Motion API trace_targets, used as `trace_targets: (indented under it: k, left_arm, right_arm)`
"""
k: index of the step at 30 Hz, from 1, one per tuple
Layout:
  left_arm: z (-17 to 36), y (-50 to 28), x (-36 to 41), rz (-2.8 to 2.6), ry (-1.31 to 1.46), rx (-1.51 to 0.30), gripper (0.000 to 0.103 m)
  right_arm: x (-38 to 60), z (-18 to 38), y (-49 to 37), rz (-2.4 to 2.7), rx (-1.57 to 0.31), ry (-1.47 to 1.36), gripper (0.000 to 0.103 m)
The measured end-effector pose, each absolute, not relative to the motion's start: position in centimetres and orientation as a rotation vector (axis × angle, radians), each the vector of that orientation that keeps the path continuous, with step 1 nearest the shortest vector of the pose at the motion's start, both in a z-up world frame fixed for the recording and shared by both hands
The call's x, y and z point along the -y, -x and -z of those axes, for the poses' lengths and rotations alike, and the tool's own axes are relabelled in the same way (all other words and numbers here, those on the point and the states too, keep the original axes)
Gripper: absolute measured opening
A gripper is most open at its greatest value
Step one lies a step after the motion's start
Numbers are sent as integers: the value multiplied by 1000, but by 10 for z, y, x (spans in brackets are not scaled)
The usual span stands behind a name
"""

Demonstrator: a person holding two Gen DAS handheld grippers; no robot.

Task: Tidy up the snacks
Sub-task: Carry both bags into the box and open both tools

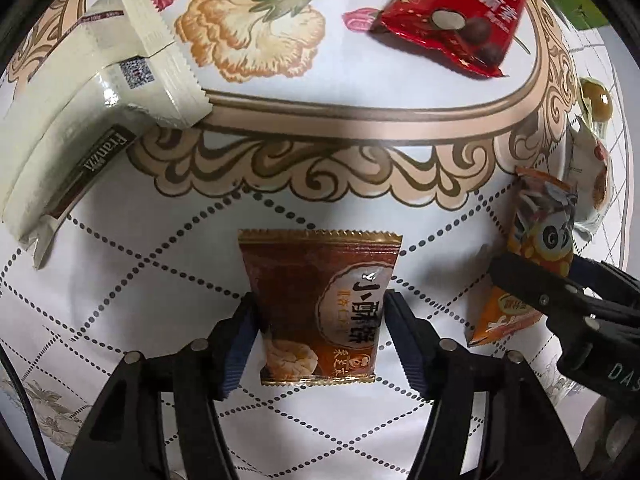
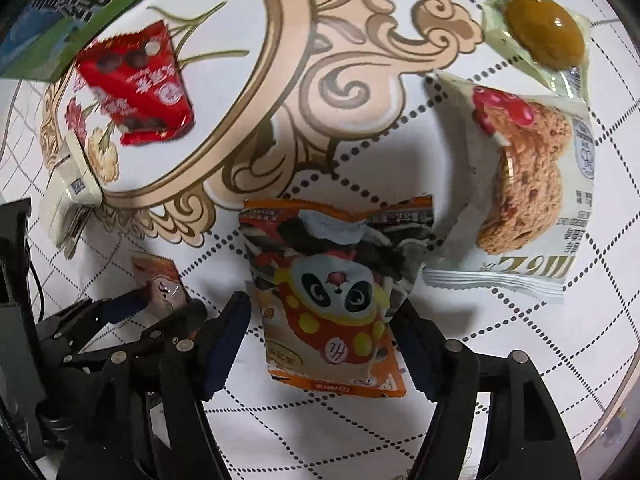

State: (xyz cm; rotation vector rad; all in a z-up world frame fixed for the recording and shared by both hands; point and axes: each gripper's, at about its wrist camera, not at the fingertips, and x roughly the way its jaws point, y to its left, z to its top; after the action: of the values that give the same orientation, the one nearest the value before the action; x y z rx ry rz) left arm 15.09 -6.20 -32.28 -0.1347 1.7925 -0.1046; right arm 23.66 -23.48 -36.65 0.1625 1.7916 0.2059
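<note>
My left gripper (image 1: 320, 340) has its jaws against both sides of a brown pastry packet (image 1: 316, 308) on the tablecloth; it also shows in the right wrist view (image 2: 160, 280). My right gripper (image 2: 324, 344) straddles an orange panda snack packet (image 2: 332, 292), its right jaw touching the packet and a small gap at the left jaw. The panda packet shows at the right of the left wrist view (image 1: 540, 232), with the right gripper's fingers (image 1: 560, 300) on it.
A red chocolate packet (image 1: 460, 12) (image 2: 132, 84) and a white Franzzi packet (image 1: 80, 120) (image 2: 68, 200) lie farther off. A cookie packet (image 2: 532, 184) and a sealed egg-like snack (image 2: 544, 32) lie at the right. A green box (image 2: 52, 8) stands at the table's far side.
</note>
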Motion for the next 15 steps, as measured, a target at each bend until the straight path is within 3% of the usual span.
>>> trace_targets:
  k: [3,9,15]
  left_arm:
    - [317,-134,60,86,98,-1764,54]
    - [287,-124,74,83,45,-1686,53]
    - [203,-149,79,148,114,-1528,53]
  right_arm:
    - [236,365,-235,-199,-1778,-143,74]
    - [210,351,-200,-186,-1719,-93,55]
    - [210,294,-208,-250,-1660,-181,53]
